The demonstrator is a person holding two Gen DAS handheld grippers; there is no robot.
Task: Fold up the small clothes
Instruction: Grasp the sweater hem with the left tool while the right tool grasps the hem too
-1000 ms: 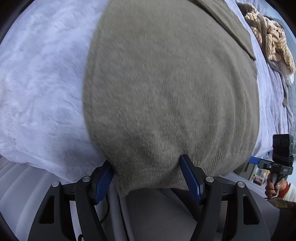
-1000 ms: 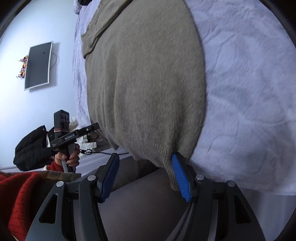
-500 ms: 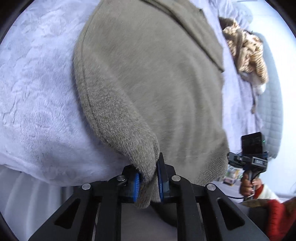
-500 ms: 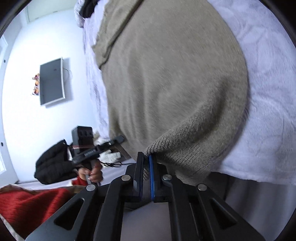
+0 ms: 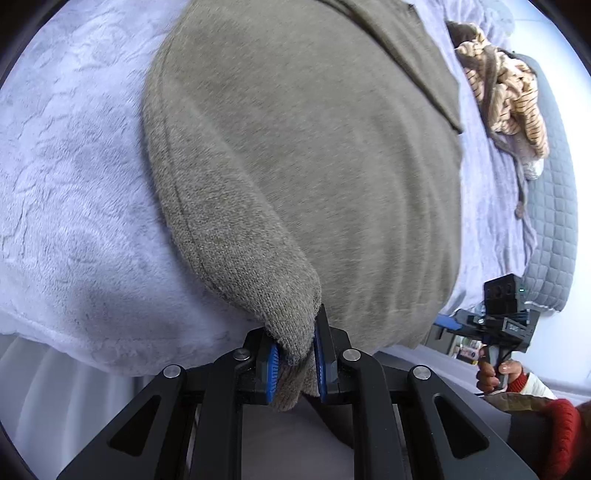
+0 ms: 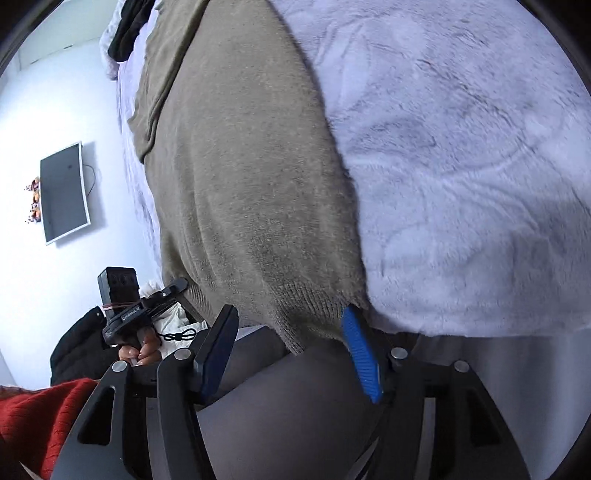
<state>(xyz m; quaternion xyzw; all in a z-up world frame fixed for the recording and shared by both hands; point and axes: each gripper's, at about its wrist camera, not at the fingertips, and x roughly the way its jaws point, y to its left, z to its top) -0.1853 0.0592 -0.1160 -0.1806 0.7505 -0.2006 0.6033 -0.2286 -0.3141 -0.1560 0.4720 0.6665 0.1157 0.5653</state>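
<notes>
An olive-grey knit sweater [image 5: 314,147] lies spread on a pale fluffy blanket [image 5: 74,184] on a bed. My left gripper [image 5: 295,354] is shut on the sweater's near left hem corner, which bunches between the blue pads. In the right wrist view the same sweater [image 6: 240,166] hangs over the bed edge. My right gripper [image 6: 291,332] is open, its blue pads on either side of the near right hem corner, which hangs loose between them.
A striped tan garment pile [image 5: 509,85] lies at the far right of the bed, near a quilted grey cover [image 5: 554,206]. A black garment [image 6: 129,29] sits at the far end. A wall screen [image 6: 62,192] hangs left. The other gripper shows in each view.
My left gripper closed on the hem corner and still holds it. My right gripper closed on its corner half a second ago and has now opened, releasing the hem.
</notes>
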